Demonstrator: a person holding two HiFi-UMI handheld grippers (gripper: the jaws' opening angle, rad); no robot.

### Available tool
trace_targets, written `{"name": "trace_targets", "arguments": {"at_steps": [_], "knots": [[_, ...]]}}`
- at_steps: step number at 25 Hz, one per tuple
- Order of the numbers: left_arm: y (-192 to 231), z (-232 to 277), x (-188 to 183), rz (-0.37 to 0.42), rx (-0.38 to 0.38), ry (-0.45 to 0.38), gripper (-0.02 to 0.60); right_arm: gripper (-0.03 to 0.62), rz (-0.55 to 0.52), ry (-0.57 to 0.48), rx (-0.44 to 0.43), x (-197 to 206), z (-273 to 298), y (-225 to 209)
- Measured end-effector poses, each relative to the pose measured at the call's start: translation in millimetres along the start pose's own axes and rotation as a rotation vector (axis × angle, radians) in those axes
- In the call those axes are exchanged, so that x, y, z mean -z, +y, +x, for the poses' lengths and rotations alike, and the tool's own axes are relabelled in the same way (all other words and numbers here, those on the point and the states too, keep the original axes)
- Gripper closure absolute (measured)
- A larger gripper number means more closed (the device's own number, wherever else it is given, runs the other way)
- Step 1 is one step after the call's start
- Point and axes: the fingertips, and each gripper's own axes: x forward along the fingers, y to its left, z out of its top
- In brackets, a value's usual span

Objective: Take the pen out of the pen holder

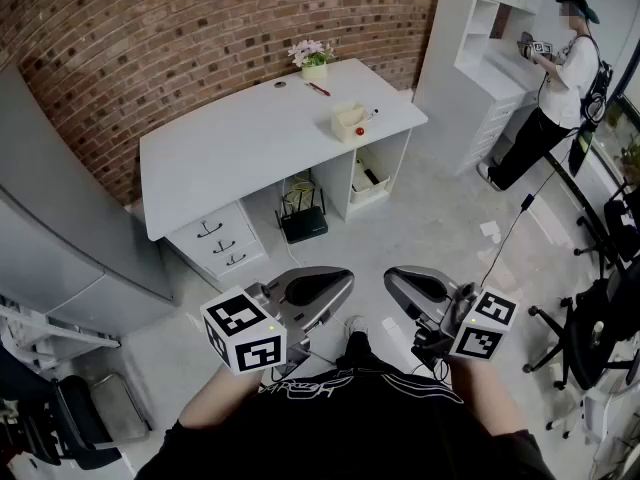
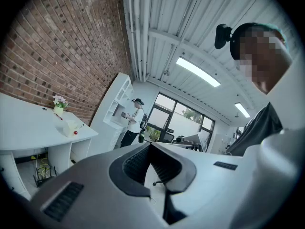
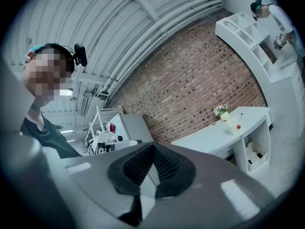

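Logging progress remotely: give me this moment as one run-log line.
stage: pre-approach | left hand-held gripper: shut, empty | right hand-held gripper: shut, empty | pen holder: on desk, far from both

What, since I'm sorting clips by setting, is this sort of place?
Probably an office or workroom: a white desk stands against a brick wall, white shelves fill the far corner, and wheeled office chairs stand at the right.
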Motion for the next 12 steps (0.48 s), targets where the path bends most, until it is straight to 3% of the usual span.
{"name": "trace_targets", "arguments": {"at_steps": [12], "knots": [[25,44,1,-0.026,0.006,0.053,0.578,0.592,0.084,-0.025,0.056,-8,-8,-54]]}}
